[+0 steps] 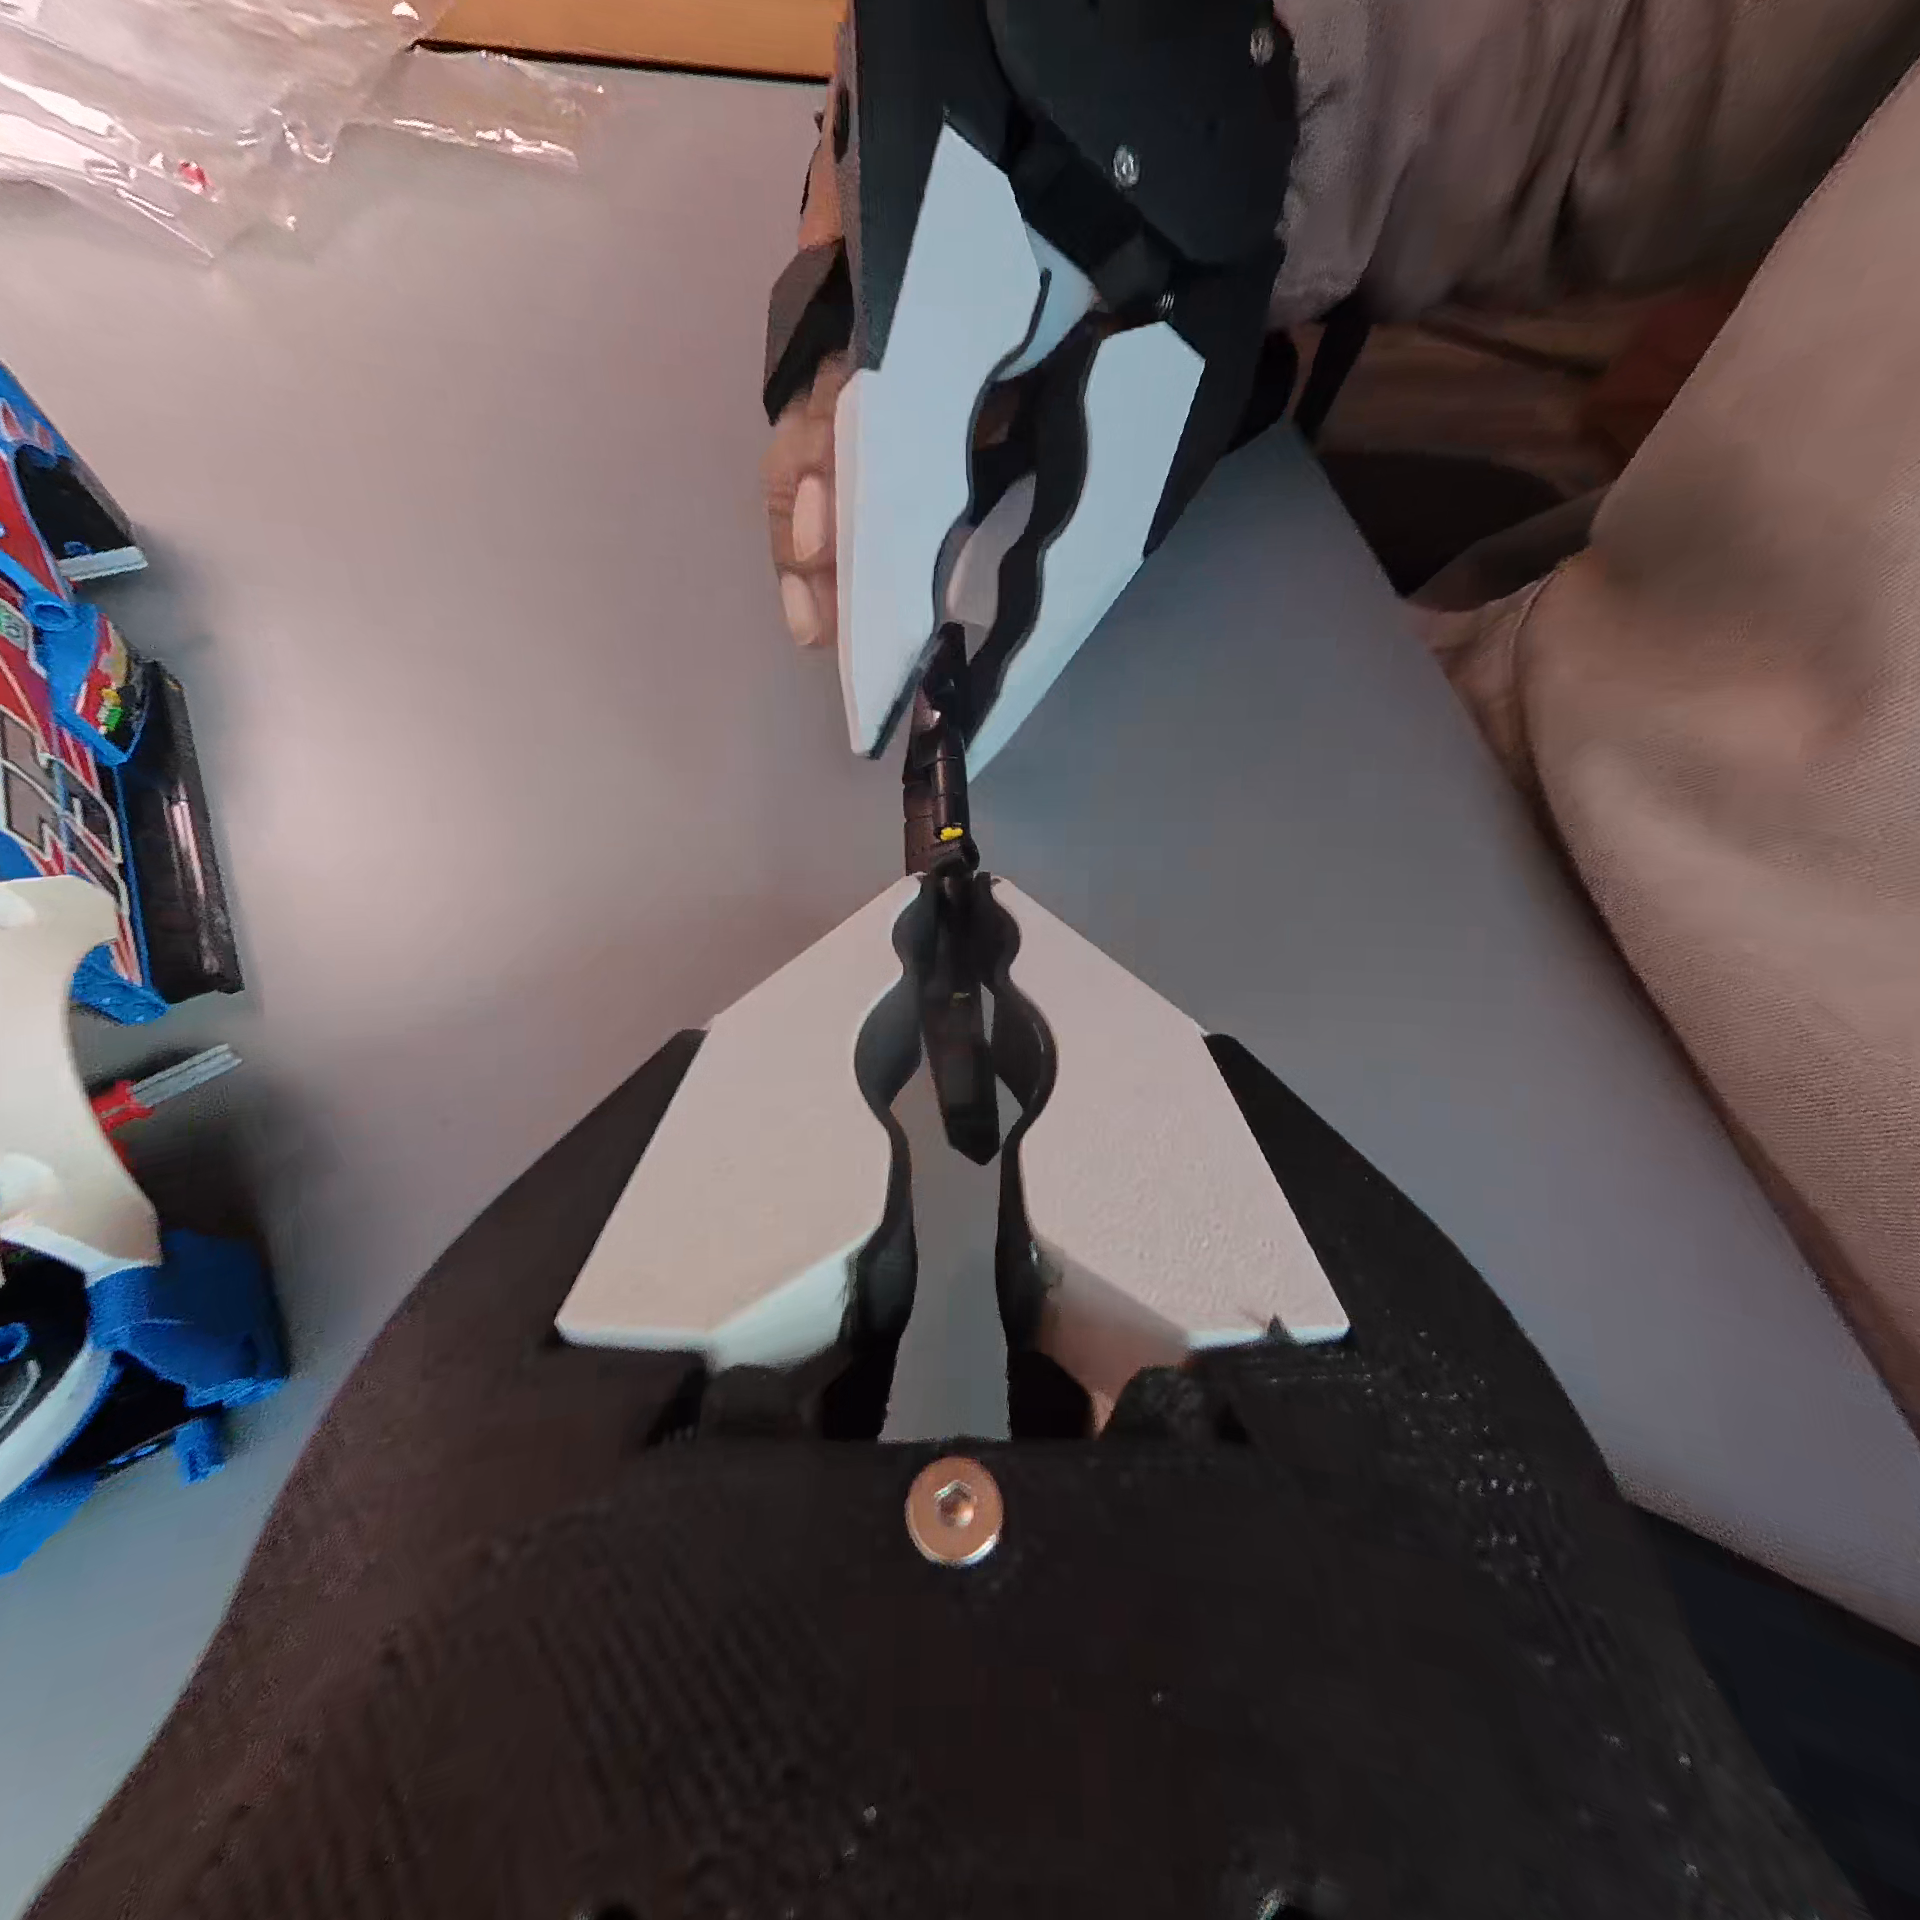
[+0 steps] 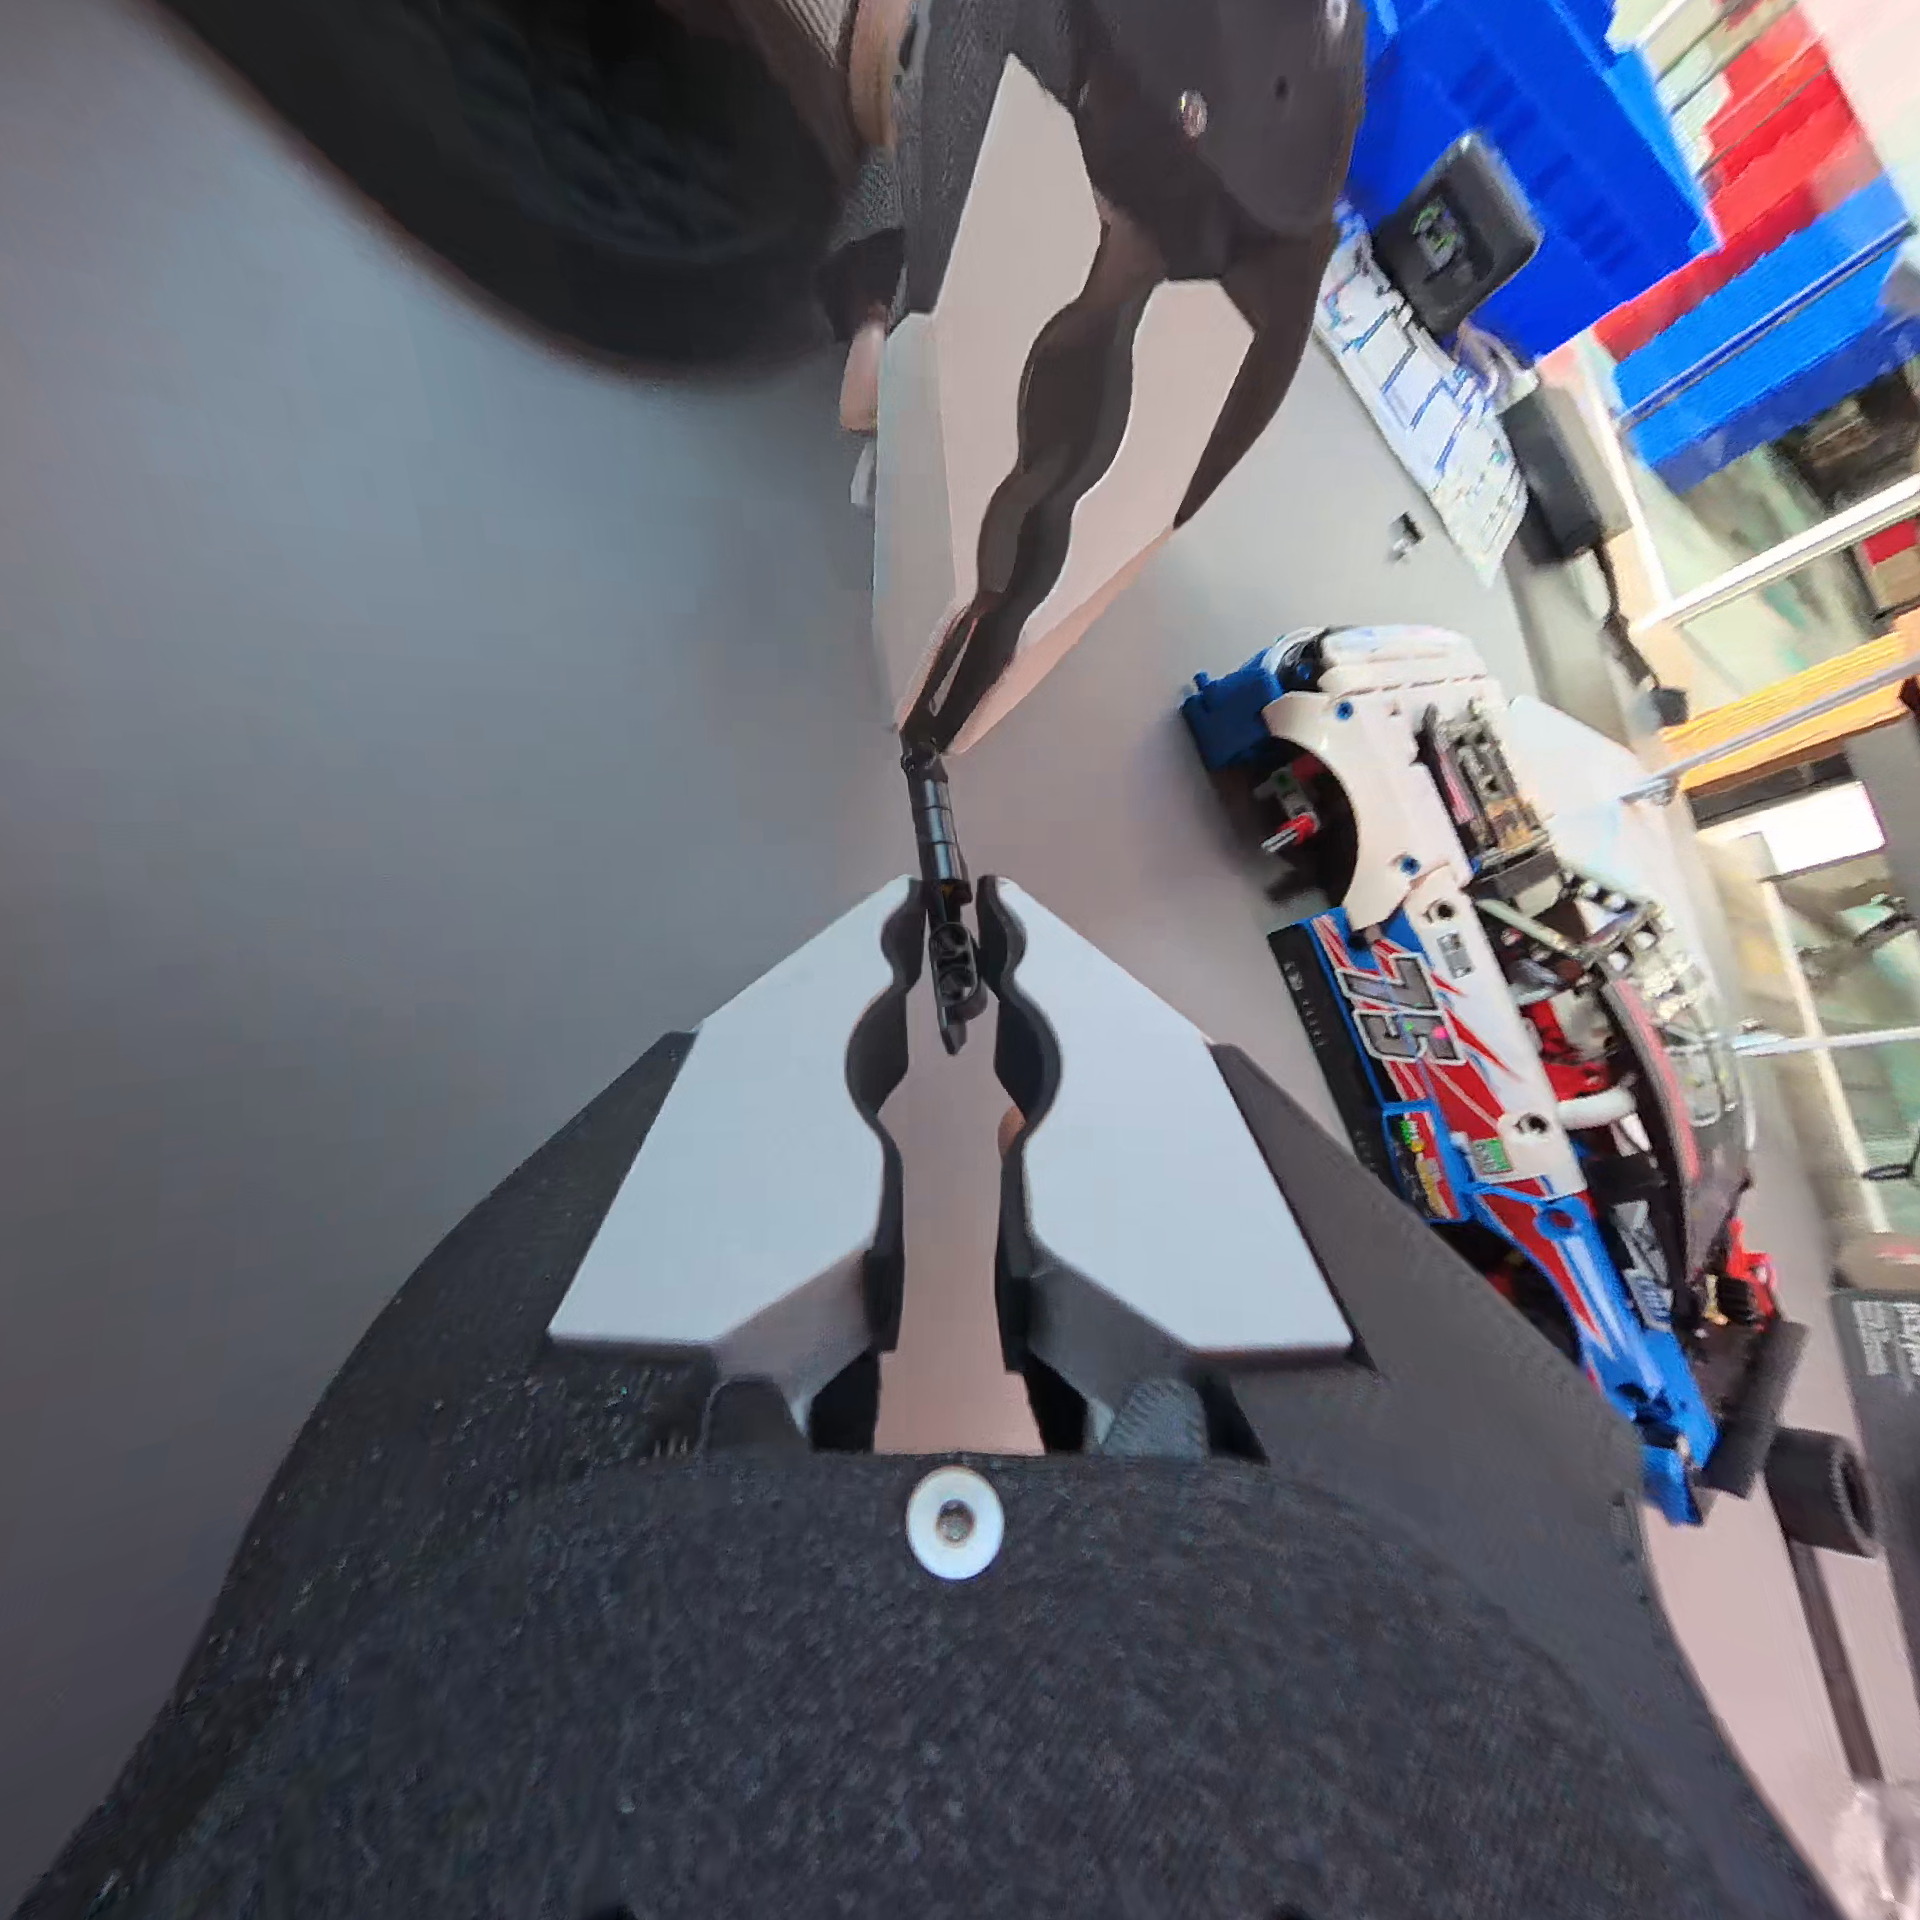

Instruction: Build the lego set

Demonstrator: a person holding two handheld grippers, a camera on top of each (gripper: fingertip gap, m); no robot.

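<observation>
Black, slender lego parts (image 1: 940, 821) are pinched from both ends: the left gripper (image 1: 951, 883) and right gripper (image 2: 951, 883) are each nearly closed on one end, above the grey table (image 1: 468, 520). Farther off, the largely built car (image 2: 1455, 1039) is seen, wheels apparently still missing.

Black lego rod (image 1: 940, 800) with yellow fleck, white-and-black fingers (image 1: 790, 1091), car (image 2: 1455, 1039) — blue, red, white — grey table (image 1: 468, 520)

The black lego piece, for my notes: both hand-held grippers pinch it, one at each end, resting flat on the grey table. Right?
Not quite: the black lego piece is held in the air above the grey table, as the left wrist view shows. Left hand-held gripper and right hand-held gripper do pinch its ends.
</observation>
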